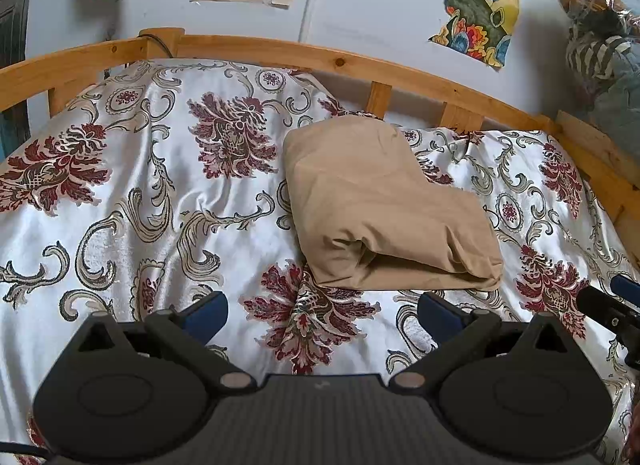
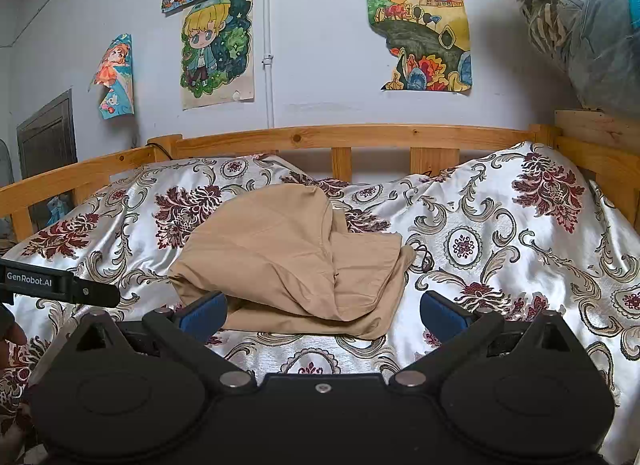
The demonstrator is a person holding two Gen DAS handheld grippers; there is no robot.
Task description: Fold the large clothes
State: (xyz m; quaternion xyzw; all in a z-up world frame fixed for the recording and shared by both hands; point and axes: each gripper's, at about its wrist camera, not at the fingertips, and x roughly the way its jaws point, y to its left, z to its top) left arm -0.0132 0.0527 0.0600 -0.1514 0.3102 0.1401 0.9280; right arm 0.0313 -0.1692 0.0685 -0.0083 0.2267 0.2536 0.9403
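Note:
A tan garment (image 1: 380, 209) lies folded into a thick bundle on the bed, just ahead of my left gripper (image 1: 324, 315). That gripper is open and empty, its blue pads wide apart above the bedspread. In the right wrist view the same garment (image 2: 288, 261) lies just beyond my right gripper (image 2: 322, 315), which is also open and empty. The left pad of the right gripper (image 2: 204, 313) sits close to the garment's near edge. The right gripper's tip shows at the far right of the left wrist view (image 1: 616, 305), and the left gripper shows at the left of the right wrist view (image 2: 60, 285).
The bed is covered by a shiny white bedspread (image 1: 160, 193) with red floral patterns. A wooden rail (image 2: 340, 137) runs along the far side against a wall with drawings. A plastic-wrapped bundle of clothes (image 2: 580, 25) sits at the upper right.

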